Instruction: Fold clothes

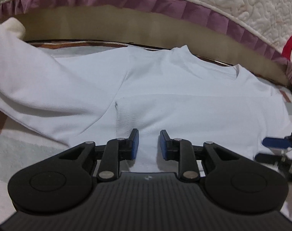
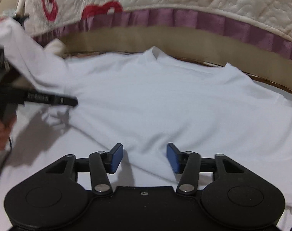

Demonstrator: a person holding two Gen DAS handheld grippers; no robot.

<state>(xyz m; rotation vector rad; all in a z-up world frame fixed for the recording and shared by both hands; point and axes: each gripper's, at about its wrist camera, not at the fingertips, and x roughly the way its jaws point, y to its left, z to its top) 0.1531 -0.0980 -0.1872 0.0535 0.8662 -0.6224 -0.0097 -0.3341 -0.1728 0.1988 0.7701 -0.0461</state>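
Note:
A white long-sleeved shirt [image 1: 184,100] lies flat on the surface with its neckline [image 1: 213,61] on the far side. One sleeve [image 1: 21,73] trails off to the left and upward. My left gripper [image 1: 149,144] is open, its blue pads low over the shirt's near part, close to the side seam. In the right wrist view the shirt [image 2: 174,100] fills the middle. My right gripper [image 2: 145,156] stands open over the near hem, nothing between its pads. The left gripper [image 2: 69,101] shows from the side there, held by a hand [image 2: 1,129]. The right gripper [image 1: 269,149] appears at the left view's right edge.
Beyond the shirt hangs a quilted cream bedspread [image 1: 261,9] with red and pink patterns and a purple ruffle [image 1: 165,2], above a beige bed base [image 1: 126,30]. A dark wooden edge [image 1: 88,42] runs behind the neckline. White textured cloth [image 1: 21,154] covers the surface at the near left.

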